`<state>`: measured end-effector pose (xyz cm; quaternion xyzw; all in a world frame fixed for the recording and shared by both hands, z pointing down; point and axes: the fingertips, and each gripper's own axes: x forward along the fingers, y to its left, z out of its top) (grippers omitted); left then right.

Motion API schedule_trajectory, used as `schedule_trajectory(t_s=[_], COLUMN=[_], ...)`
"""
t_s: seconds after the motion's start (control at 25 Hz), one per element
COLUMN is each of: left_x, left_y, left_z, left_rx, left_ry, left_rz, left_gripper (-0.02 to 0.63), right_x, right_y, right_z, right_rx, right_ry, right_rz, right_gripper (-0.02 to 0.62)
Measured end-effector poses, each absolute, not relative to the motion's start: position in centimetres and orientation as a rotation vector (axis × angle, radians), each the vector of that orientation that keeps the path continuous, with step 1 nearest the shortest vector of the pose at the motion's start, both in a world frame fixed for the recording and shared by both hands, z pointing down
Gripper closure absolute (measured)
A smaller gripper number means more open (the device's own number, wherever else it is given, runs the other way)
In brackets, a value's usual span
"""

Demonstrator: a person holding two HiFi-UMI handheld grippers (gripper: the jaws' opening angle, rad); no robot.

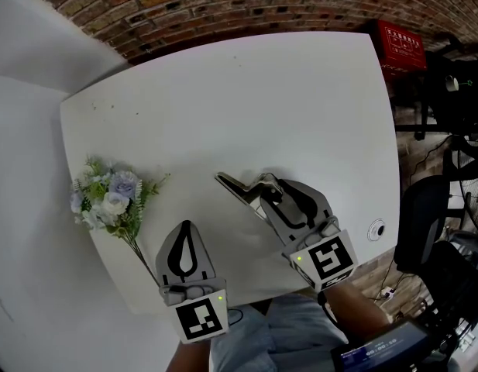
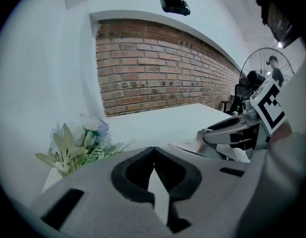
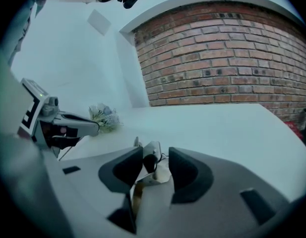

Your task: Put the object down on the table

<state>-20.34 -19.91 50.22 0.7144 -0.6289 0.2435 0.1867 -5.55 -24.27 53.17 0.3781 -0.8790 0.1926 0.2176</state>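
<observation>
On the table (image 1: 300, 91), the right gripper (image 1: 273, 186) is held with its 2 jaws wide apart, clamping nothing; the metal object (image 1: 237, 184) rests just ahead, its near end between them, its long axis trending left; the closed, empty left gripper (image 1: 185, 227) stands farther off.

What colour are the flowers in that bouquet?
White and pale lavender-blue blooms with green leaves; the head view shows the bouquet best.

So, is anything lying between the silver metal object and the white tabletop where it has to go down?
Nothing visible does. The silver metal object appears to rest on the white table already, between the open jaws of the right hand-held gripper. The bunch of pale artificial flowers lies well off to its left.
</observation>
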Motion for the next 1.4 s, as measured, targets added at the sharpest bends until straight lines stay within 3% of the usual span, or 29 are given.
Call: schedule_trajectory(t_s=[0.44,0.96,1.4], left_x=[-19.3,-16.8,-15.8], left_y=[-20.0,-18.1,-14.6], left_z=[46.5,32.3,26.4], left_rx=[2.059,2.197,2.294], left_ry=[-1.851,-2.168,-2.306], left_rz=[0.649,0.432,0.33], left_gripper=[0.597,0.597,0.598], right_x=[-4.4,-2.2,-1.5], right_y=[-24.5,-22.4,-18.8], right_z=[49.0,34.4,29.7], right_rx=[1.074,1.207,1.239], right_ry=[-2.499,-2.707,-2.737], right_rz=[0.448,0.111,-0.043], right_gripper=[0.434,0.586,0.591])
